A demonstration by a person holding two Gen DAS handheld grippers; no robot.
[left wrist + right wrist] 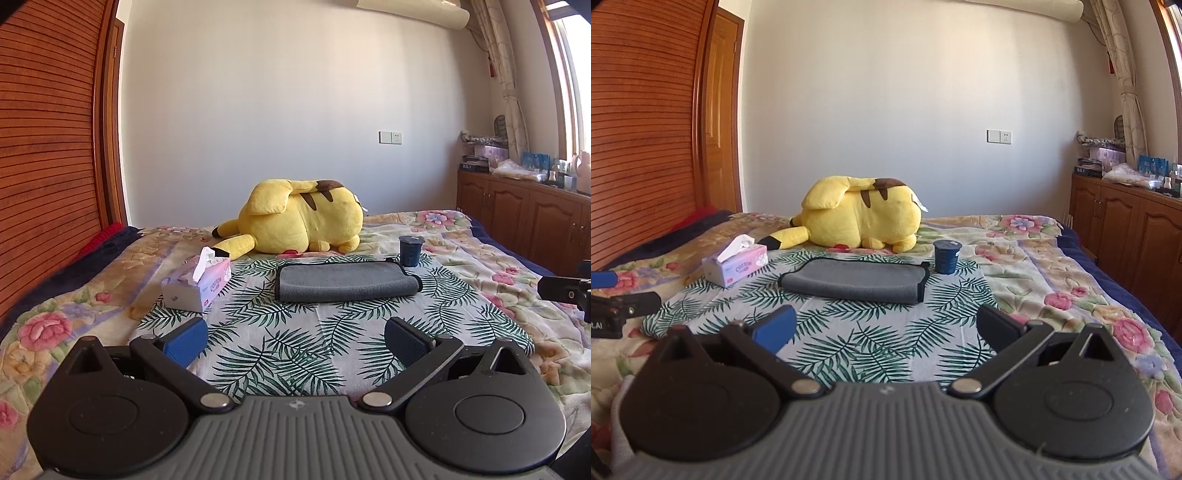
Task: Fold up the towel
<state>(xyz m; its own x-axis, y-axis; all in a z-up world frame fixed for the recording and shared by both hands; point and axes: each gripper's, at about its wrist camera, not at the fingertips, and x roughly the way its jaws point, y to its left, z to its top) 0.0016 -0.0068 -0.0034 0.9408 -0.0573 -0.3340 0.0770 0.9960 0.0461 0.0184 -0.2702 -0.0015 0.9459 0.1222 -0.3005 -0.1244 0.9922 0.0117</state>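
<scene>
A grey towel (pixel 345 281) with dark trim lies folded into a flat band on a palm-leaf cloth (pixel 295 332) on the bed. It also shows in the right wrist view (pixel 855 280). My left gripper (pixel 295 341) is open and empty, held above the cloth well short of the towel. My right gripper (pixel 884 330) is open and empty, also short of the towel. Part of the right gripper shows at the right edge of the left wrist view (pixel 569 290). Part of the left gripper shows at the left edge of the right wrist view (pixel 620 308).
A pink tissue box (pixel 197 282) stands left of the towel. A dark blue cup (pixel 409 251) stands at its far right corner. A yellow plush toy (pixel 299 221) lies behind. A wooden headboard (pixel 48 147) is on the left, wooden cabinets (pixel 524 218) on the right.
</scene>
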